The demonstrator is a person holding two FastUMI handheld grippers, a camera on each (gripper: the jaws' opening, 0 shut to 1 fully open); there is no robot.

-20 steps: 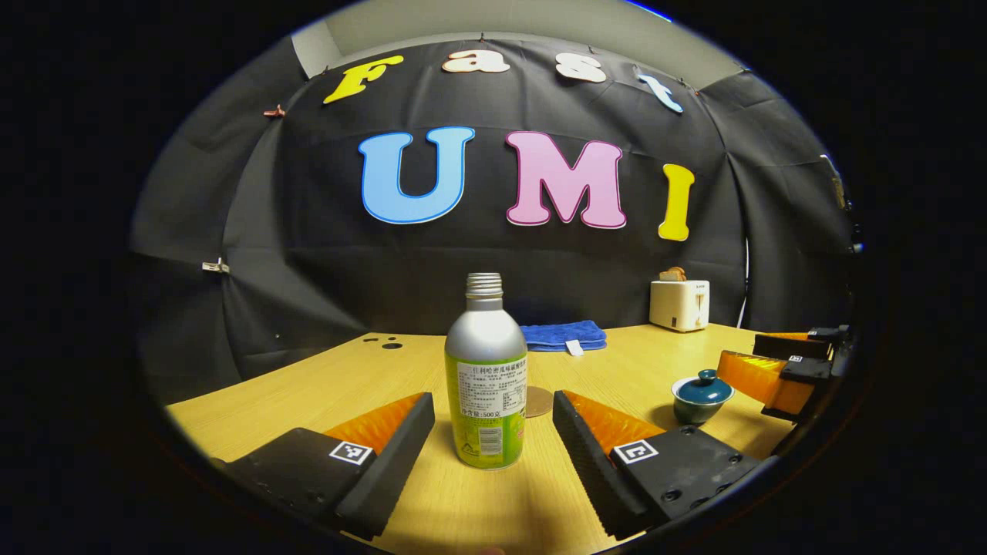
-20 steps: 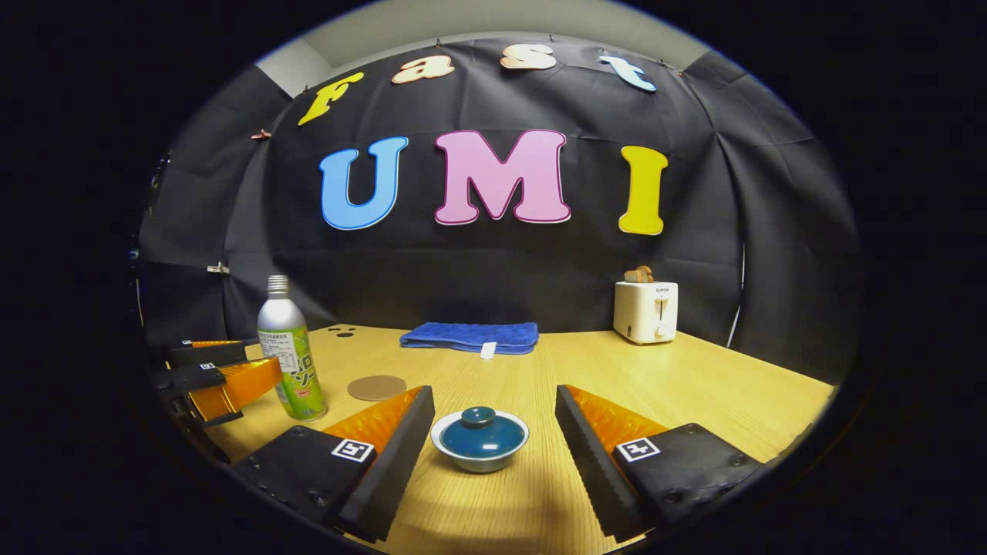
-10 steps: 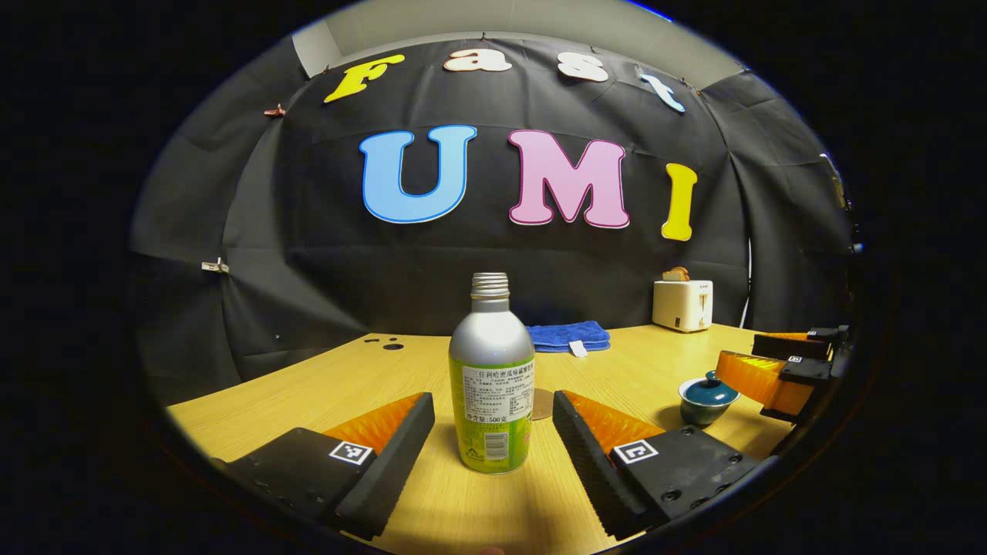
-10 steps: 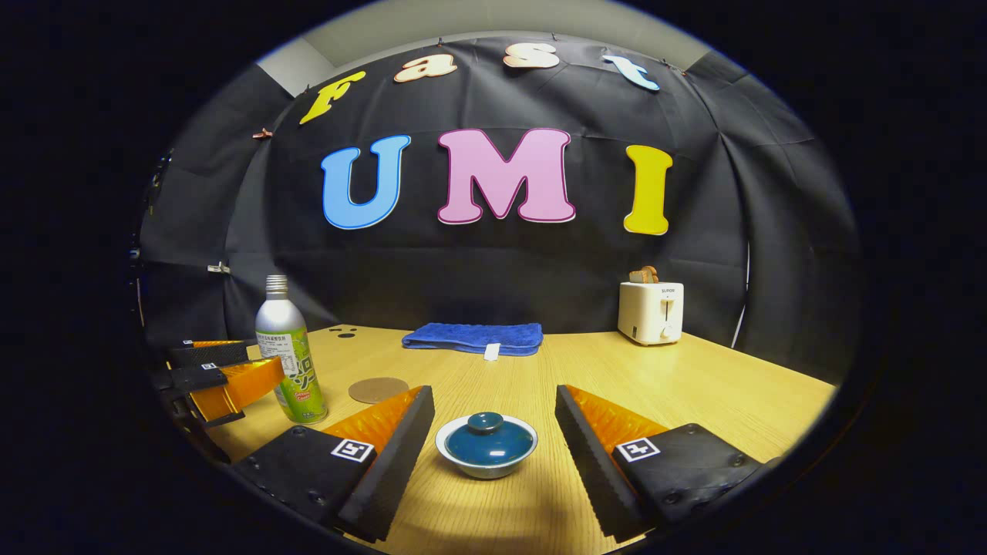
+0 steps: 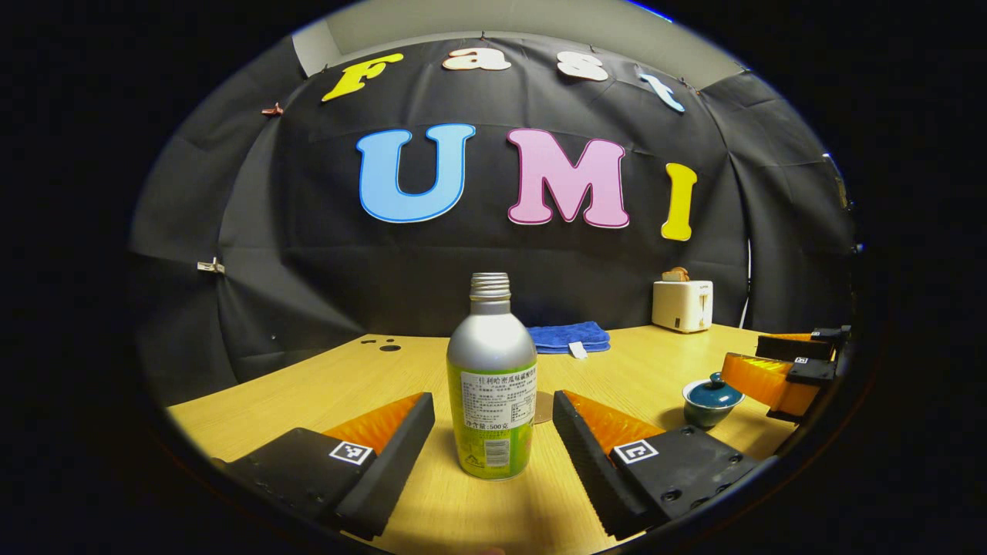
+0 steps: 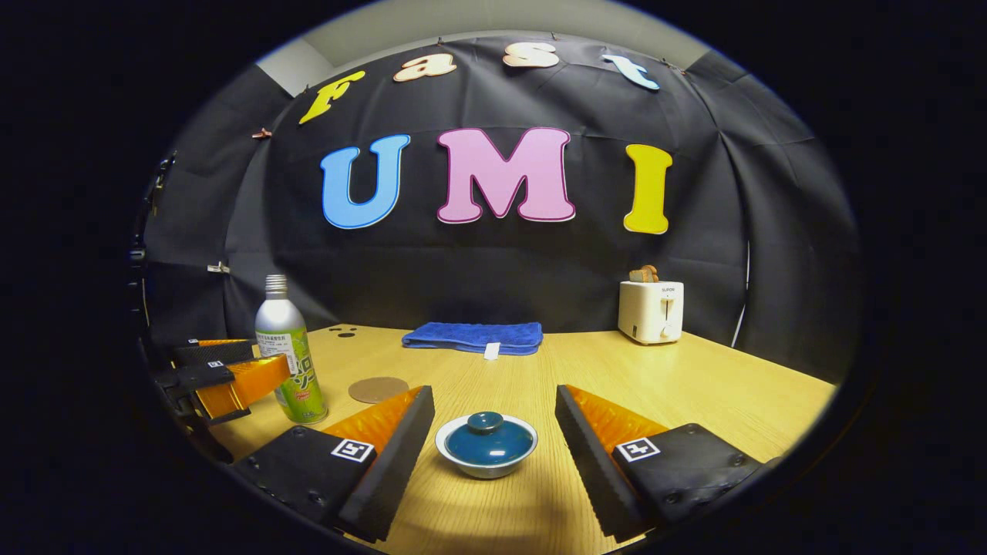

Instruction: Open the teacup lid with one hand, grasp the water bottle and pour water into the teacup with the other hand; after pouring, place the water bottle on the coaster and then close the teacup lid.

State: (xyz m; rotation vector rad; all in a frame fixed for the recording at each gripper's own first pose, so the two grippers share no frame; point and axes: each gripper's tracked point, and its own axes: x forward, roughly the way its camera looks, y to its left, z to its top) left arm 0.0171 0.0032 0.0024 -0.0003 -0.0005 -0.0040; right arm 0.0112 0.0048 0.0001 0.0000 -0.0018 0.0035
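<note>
A silver bottle (image 5: 491, 385) with a green label and no cap stands upright on the wooden table, straight ahead between the fingers of my open left gripper (image 5: 493, 416), untouched by either. The round brown coaster (image 5: 541, 406) lies just behind it. In the right gripper view the same bottle (image 6: 287, 354) stands at the left with the coaster (image 6: 378, 388) beside it and the left gripper (image 6: 224, 374) close to it. The teacup (image 6: 486, 446), its dark teal lid on, sits between the spread fingers of my open right gripper (image 6: 493, 420). The teacup (image 5: 711, 399) also appears at the right in the left gripper view, with the right gripper (image 5: 783, 370) behind it.
A folded blue towel (image 6: 472, 337) lies at the back of the table (image 6: 694, 393) against the wall. A white toaster (image 6: 650, 310) with bread in it stands at the back right. Small dark holes (image 6: 341, 332) mark the tabletop at the back left.
My left gripper has edged forward toward the bottle, which looks slightly larger and more centred. My right gripper moved a little closer to the teacup, then held still.
</note>
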